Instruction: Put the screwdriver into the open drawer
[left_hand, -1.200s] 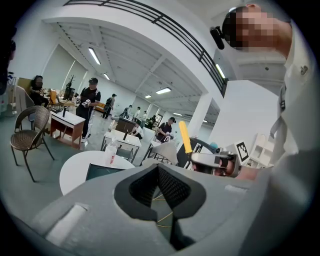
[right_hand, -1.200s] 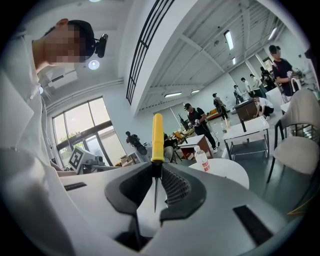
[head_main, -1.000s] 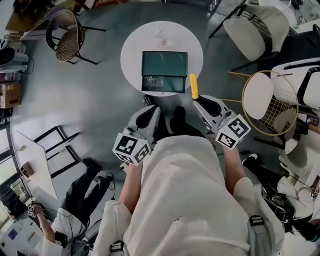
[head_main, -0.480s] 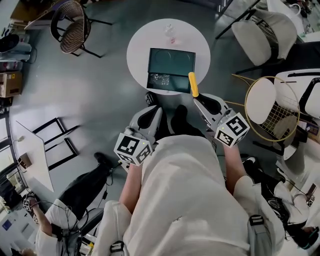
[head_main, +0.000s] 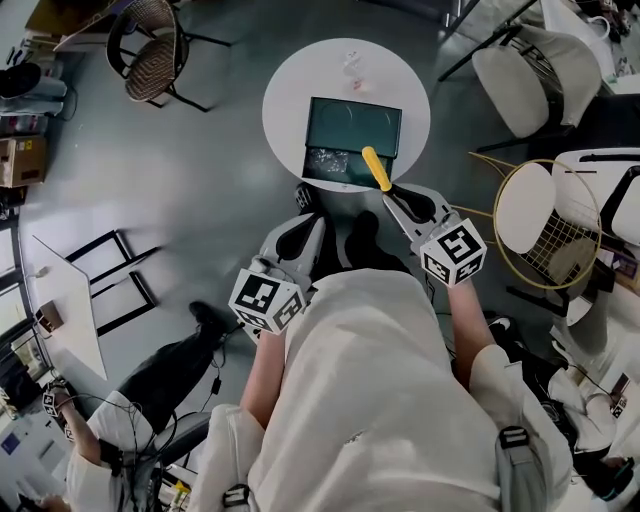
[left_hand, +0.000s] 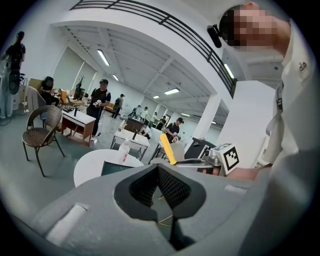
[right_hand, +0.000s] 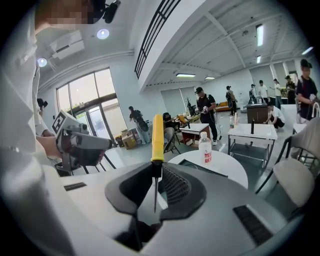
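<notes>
A screwdriver (head_main: 376, 168) with a yellow handle and thin steel shaft sticks out of my right gripper (head_main: 392, 194), which is shut on the shaft. Its handle (right_hand: 157, 137) points up and forward, and its tip end lies over the right front corner of the open drawer (head_main: 333, 165). That drawer belongs to a dark green box (head_main: 355, 127) on a round white table (head_main: 290, 95). My left gripper (head_main: 300, 205) hangs shut and empty below the table's near edge, left of the right one. In the left gripper view the screwdriver (left_hand: 167, 148) shows beyond the jaws.
A clear plastic bottle (head_main: 352, 65) stands at the table's far side. A wicker chair (head_main: 150, 50) is at far left, white chairs (head_main: 530, 80) and a wire chair (head_main: 545, 215) at right. A person (head_main: 170, 370) sits on the floor at lower left.
My right gripper has carried the screwdriver left and forward, so the handle now tilts over the drawer's corner instead of lying beside the box. The left gripper stayed put.
</notes>
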